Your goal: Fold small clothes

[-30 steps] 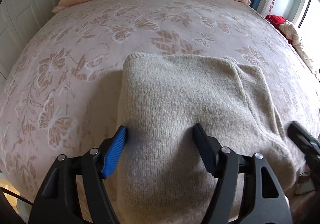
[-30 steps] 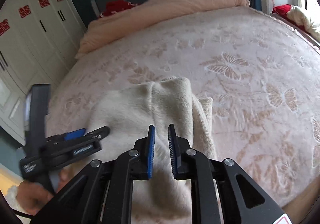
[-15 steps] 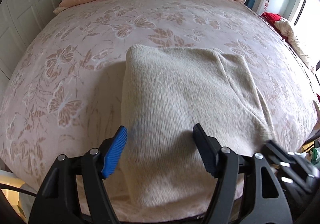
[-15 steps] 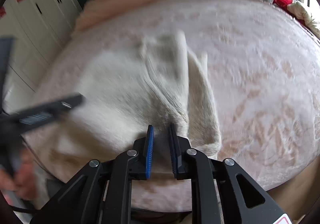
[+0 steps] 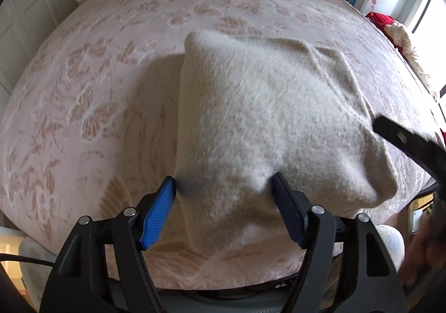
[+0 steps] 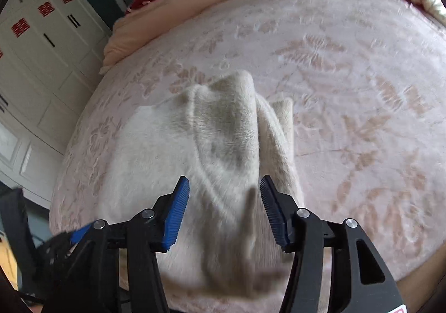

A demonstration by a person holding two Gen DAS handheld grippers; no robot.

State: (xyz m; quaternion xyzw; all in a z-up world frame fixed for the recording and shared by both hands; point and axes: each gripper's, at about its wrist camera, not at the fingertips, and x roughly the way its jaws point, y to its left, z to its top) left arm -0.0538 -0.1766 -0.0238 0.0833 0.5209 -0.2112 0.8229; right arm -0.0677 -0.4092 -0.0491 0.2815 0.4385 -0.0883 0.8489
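On floral bedspread [image 5: 83, 95] – fuzzy beige knit sweater [image 5: 264, 117], folded.

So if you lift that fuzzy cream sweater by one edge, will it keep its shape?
Probably not: the sweater already sags into soft ridges on the bed, so it should droop. Its fuzzy knit likely grips rather than slips.

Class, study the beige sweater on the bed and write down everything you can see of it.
The sweater is a fuzzy cream-beige knit, folded into a rough rectangle with a layer doubled over along one side. It lies on the butterfly-patterned bedspread at the bed's near edge, its near end drooping over it. The left gripper straddles that near edge, pads apart. The right gripper is opening, with cloth between its pads but not pinched.
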